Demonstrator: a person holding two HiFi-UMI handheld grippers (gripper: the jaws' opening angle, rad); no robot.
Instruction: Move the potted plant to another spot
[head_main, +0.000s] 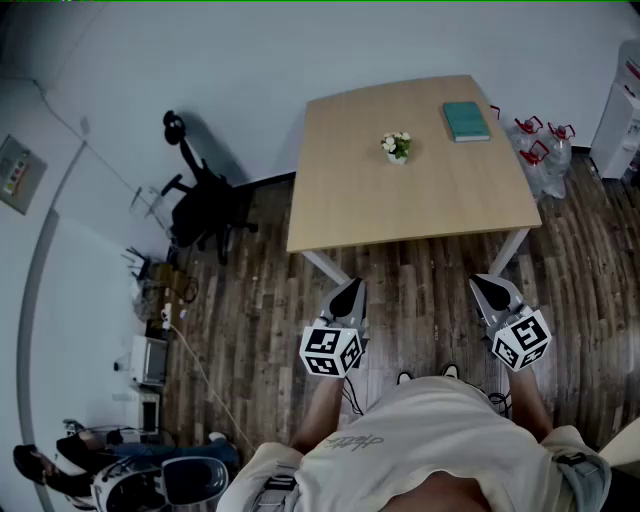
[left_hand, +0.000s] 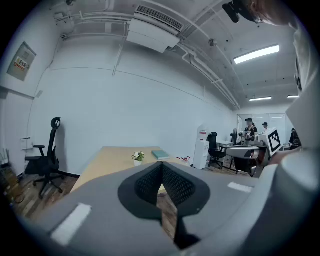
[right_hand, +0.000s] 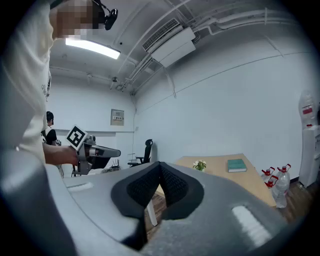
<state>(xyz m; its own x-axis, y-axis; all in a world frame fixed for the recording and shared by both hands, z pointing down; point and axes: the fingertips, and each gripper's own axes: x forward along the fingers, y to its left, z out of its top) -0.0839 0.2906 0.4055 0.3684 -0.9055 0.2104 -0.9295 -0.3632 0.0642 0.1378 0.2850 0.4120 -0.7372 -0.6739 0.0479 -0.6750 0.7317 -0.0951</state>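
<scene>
- the left gripper (left_hand: 161, 172) is clenched: its two black ribbed pads meet at the tip with nothing between them.
- the right gripper (right_hand: 160, 175) is clenched too, pads pressed together at the tip and empty.
- in the head view both grippers hang over the dark wood floor (head_main: 260, 330), in front of the near edge of the table (head_main: 400, 210) and well apart from anything on it; each carries its marker cube at the back.
- the potted plant (head_main: 397, 146), a small white pot with pale flowers and green leaves, stands upright on the light wooden table, toward its far side and near the middle of its width.
- a teal book (head_main: 466, 121) lies flat on the table to the right of the plant, close to the far right corner, apart from the pot.
- a black office chair (head_main: 205, 200) stands on the floor to the left of the table, against the white wall.
- clear water bottles with red caps (head_main: 540, 150) sit on the floor just beside the table's right edge, and a white water dispenser (head_main: 620, 110) stands farther right.
- in the left gripper view, other people (left_hand: 248, 127) stand far off at desks on the right.
</scene>
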